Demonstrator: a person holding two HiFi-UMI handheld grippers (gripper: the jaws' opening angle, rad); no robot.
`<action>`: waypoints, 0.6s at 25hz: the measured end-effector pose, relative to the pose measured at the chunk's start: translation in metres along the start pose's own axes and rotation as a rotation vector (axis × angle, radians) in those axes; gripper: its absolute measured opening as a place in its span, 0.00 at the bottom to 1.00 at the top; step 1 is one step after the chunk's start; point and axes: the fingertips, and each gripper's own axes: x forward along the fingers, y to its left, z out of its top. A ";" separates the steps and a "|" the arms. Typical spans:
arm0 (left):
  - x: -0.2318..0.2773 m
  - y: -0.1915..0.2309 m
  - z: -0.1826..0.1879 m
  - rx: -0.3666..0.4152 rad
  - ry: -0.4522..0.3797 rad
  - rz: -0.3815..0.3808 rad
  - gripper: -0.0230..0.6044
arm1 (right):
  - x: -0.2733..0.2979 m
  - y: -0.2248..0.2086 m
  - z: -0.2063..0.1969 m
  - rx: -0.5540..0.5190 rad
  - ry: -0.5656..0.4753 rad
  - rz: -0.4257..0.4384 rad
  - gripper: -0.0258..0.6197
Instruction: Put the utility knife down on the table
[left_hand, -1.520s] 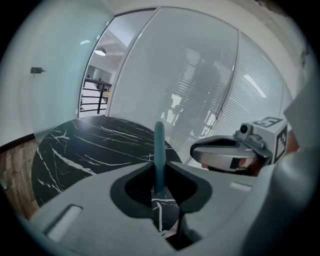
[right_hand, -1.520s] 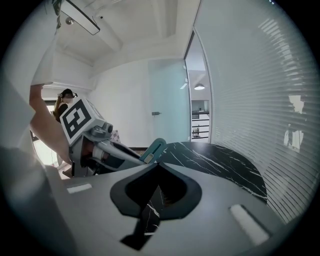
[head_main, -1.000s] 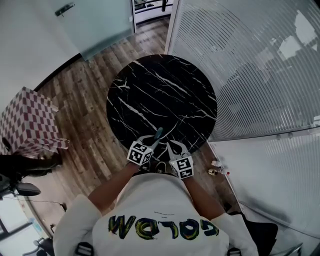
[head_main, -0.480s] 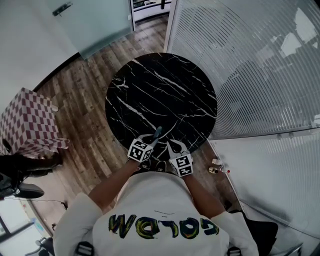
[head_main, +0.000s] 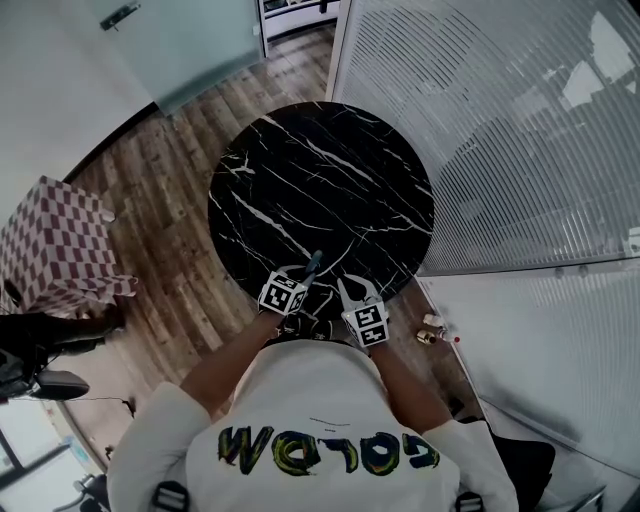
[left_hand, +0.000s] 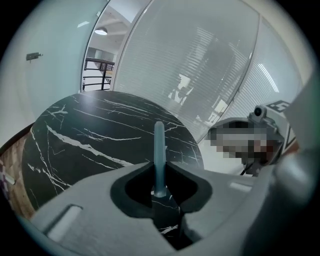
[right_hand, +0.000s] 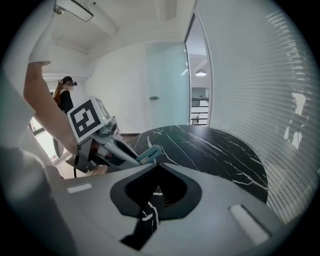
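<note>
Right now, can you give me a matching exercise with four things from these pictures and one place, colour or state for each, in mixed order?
Things:
1 utility knife
2 right gripper
3 round table
4 checkered box

Descriptions:
a black with white veins
b on the wooden floor
c fingers together, nothing held
d clamped in the left gripper

Pairs: 1-d, 2-c, 3-a, 4-b

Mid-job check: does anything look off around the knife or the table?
Nothing serious. The knife sits straight in the left gripper over the table, with no damage visible. A few small bits lie on the floor right of the table; they are too small to identify.
</note>
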 end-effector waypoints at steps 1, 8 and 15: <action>0.002 0.002 -0.002 -0.002 0.009 0.003 0.15 | 0.001 0.000 -0.001 -0.002 0.006 0.001 0.04; 0.022 0.012 -0.012 -0.003 0.064 0.012 0.15 | 0.013 -0.001 -0.011 -0.005 0.032 0.013 0.04; 0.037 0.020 -0.025 -0.008 0.117 0.023 0.15 | 0.022 -0.004 -0.023 -0.006 0.066 0.018 0.04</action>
